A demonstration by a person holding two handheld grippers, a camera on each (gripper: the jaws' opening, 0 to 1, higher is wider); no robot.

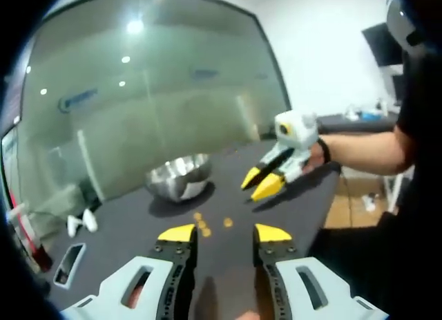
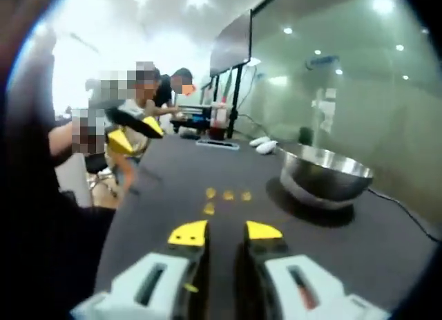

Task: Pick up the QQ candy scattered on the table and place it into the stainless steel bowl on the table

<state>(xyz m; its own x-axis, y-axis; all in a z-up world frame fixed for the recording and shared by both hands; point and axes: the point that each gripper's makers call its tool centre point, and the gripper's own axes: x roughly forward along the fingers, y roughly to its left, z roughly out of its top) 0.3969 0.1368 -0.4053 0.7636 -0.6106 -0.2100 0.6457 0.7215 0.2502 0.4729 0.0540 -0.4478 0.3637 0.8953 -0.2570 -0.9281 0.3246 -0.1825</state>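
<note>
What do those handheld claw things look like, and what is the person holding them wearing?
Each gripper has a white plastic body with slotted openings, black jaws and yellow tips: see the left gripper and the right gripper. Seen from the left gripper view, the right gripper is a white block with yellow-tipped jaws. The person wears a dark wristband and a black short sleeve.

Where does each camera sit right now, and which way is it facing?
Left gripper view: rides the left gripper, looking across the dark table at the candies, bowl and right gripper; a forearm shows.
Right gripper view: rides the right gripper, facing candies, bowl and left gripper.
Shared: table, candies, bowl.
</note>
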